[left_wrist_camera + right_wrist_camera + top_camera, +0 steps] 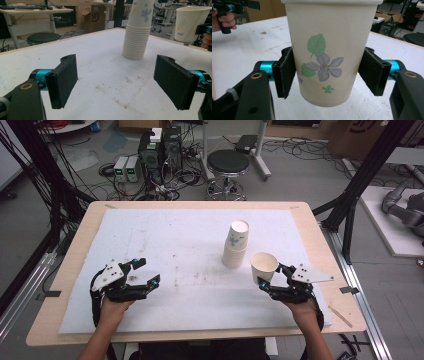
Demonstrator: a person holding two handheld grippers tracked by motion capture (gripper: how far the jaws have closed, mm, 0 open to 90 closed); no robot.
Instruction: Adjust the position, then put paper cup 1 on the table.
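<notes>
One stack of paper cups (236, 245) stands right of centre on the worktop (150, 235), and one single paper cup (263, 266) sits at centre right. Two grippers appear, one at lower left (146, 271) and one at lower right (270, 277). One round stool (228, 162) stands at top centre.

matt paper cup (329, 50), white felt mat (175, 240)

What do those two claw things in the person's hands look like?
Each one is a black, chunky tool. The left gripper and the right gripper both carry a grey three-cornered plate on top, dotted with small holes. Their jaws end in flat, black, rectangular pads fixed on shiny turquoise metal cylinders. A black cable trails back beside the left wrist. No sleeves show on the forearms.
</notes>
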